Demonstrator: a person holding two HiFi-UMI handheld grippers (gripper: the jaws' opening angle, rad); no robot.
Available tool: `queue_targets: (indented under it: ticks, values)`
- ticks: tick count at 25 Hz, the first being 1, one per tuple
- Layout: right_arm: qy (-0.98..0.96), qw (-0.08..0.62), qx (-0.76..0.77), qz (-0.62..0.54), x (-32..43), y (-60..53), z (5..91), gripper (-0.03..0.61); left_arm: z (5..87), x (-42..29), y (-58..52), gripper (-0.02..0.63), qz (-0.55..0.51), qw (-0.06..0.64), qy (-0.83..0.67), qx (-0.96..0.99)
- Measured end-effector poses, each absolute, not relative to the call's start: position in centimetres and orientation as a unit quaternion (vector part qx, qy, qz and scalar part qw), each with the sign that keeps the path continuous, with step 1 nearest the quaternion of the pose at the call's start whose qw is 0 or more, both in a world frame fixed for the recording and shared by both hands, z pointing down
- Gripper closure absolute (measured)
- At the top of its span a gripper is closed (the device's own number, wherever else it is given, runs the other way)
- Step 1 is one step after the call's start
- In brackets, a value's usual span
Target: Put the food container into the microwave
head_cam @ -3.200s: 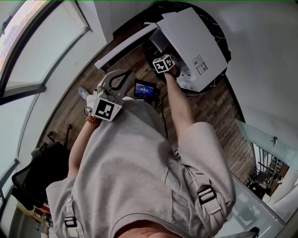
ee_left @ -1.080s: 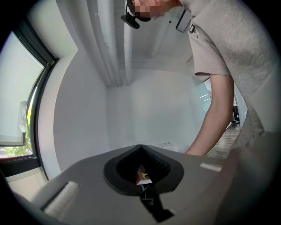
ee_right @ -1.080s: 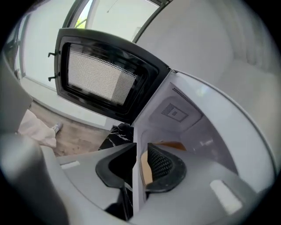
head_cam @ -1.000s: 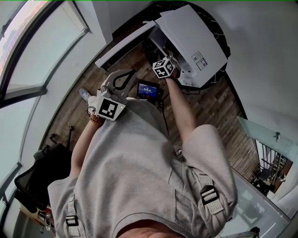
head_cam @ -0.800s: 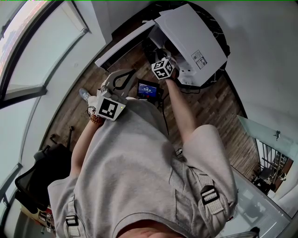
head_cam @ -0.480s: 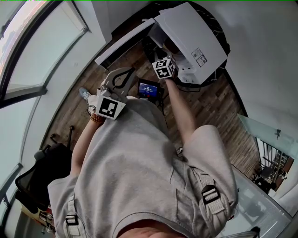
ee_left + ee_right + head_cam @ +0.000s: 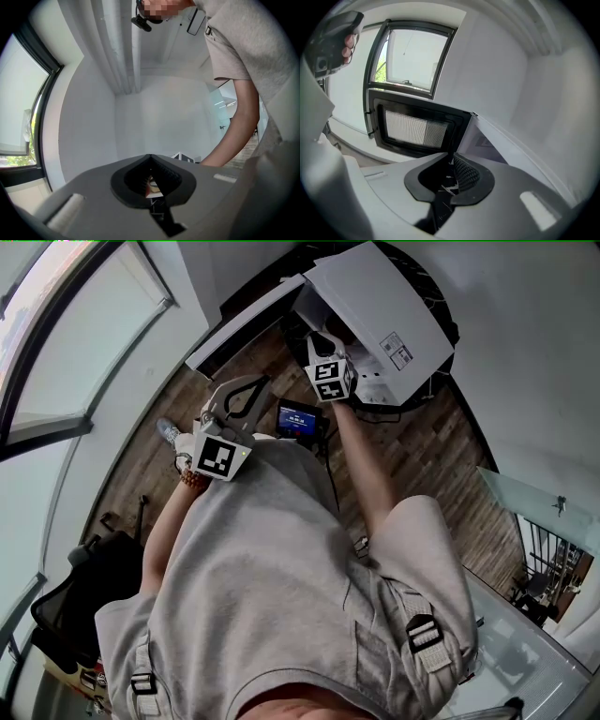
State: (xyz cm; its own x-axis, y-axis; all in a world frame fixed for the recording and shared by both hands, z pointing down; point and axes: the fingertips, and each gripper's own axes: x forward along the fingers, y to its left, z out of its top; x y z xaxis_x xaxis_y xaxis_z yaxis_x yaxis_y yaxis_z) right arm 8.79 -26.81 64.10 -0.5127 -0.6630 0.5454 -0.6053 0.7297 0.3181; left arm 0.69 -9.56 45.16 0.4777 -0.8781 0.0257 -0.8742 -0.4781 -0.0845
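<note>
- Up at the top of the head view sits the microwave [image 7: 375,306] with its door [image 7: 246,326] swung wide open to the left. I honestly can't spot the food container in any view. If it's inside, the white top of the box hides it.
- What could go wrong, as I see it: the right gripper [image 7: 319,338] is right at the mouth of the opening. A careless move there could knock the door or nudge whatever sits near the front lip. A container too close to the edge could also stop the door from closing.
- Looks-wise there's nothing to report on the container itself. The microwave is a plain white box with a small label on top. In the right gripper view the door [image 7: 412,129] has a dark frame and a mesh window.
- The right gripper [image 7: 451,161] has its jaws pinched together, with nothing between them.
- The left gripper [image 7: 258,383] hangs back near the person's body at mid-left, well apart from the microwave. In its own view the left gripper [image 7: 150,157] has its tips touching and is empty too.
- Just below the microwave on the wood floor [image 7: 422,456] is a little screen [image 7: 298,418], glowing blue. A big window [image 7: 66,343] fills the upper left.
</note>
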Motion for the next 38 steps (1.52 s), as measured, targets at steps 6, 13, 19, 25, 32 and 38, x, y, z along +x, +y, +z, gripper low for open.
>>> queue_targets:
  ticks: [6,13,19,25,32,38]
  values:
    - [-0.888,0.287,0.358,-0.031,7.7,-25.6,61.8,0.555,45.0,0.7,-9.4,0.615,-0.041,0.045,0.511,-0.858]
    - [-0.908,0.227,0.350,-0.030,6.5,-24.8,57.5,0.563,45.0,0.7,-9.5,0.615,-0.039,0.041,0.511,-0.858]
    - [-0.935,0.159,0.313,-0.041,5.1,-22.9,52.5,0.563,44.9,0.8,-9.6,0.615,-0.036,0.045,0.514,-0.856]
    - [-0.946,0.111,0.296,-0.067,4.2,-20.6,48.2,0.563,44.7,0.6,-9.8,0.615,-0.040,0.046,0.519,-0.852]
    - [-0.951,0.082,0.282,-0.100,3.6,-17.2,43.8,0.563,43.6,-1.0,-10.6,0.615,-0.019,0.022,0.546,-0.837]
    - [-0.946,0.069,0.291,-0.126,4.3,-15.7,41.2,0.563,42.4,-1.9,-11.7,0.615,-0.010,0.017,0.559,-0.829]
